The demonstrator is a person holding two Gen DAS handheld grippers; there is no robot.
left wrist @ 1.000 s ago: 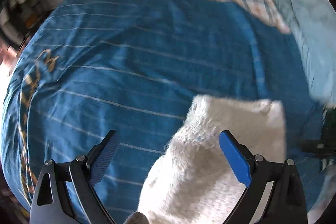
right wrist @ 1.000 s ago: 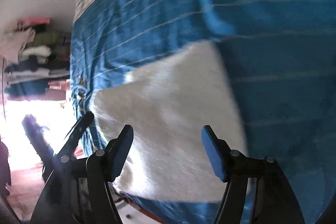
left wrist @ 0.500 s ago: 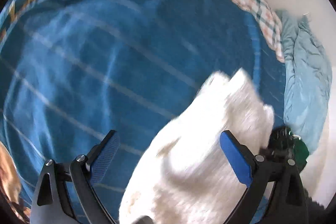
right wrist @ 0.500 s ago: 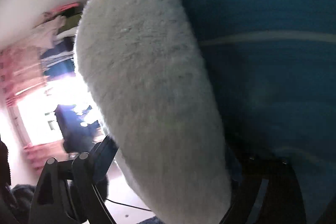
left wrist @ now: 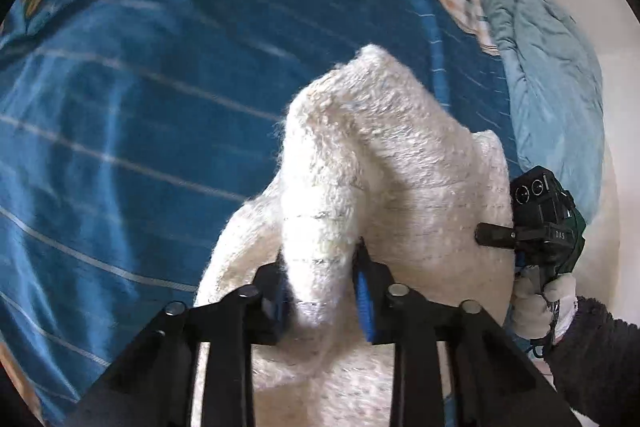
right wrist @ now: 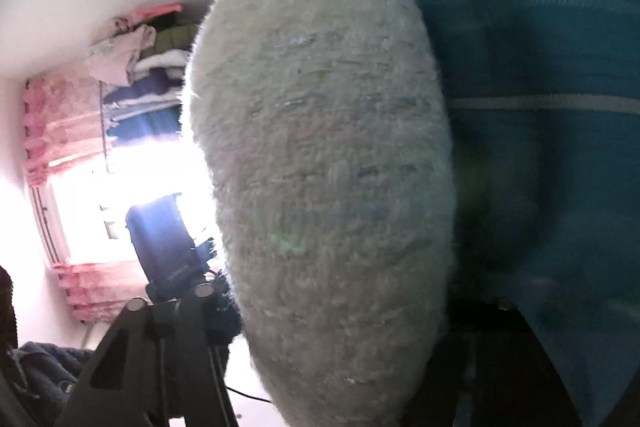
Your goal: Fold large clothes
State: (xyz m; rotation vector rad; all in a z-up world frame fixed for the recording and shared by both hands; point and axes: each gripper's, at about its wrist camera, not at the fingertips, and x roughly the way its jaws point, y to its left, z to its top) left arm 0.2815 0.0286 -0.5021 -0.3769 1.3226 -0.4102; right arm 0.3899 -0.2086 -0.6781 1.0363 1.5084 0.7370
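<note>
Clearly soft and bulky, the white knit (left wrist: 384, 179): fuzzy, thick, light enough to lift by a pinch, prone to sagging and bunching rather than holding a crease, not fragile. Lying heaped on the blue bedspread (left wrist: 140, 107) near the bed's edge, one lobe standing up. Best taken at an edge or hem where the fabric is single or doubled, not mid-bulk, since a thick wad likely slips out of narrow jaws. Left gripper (left wrist: 320, 291) closing, a ridge of the knit squeezed between its blue pads, so clamped on the fabric. Right gripper (right wrist: 320, 347) also closing, with the knit filling the space between its fingers; right finger hidden behind the wool, so impossible to tell whether the pads press yet. Seen from the left wrist, sitting at the knit's far side, held in a gloved hand (left wrist: 540, 303). Compared with a second ago: left jaws then wide apart over the flat-lying knit, now drawn in on a raised fold; right view then looking down on the spread knit, now low and close, wool blocking most of the picture.
</note>
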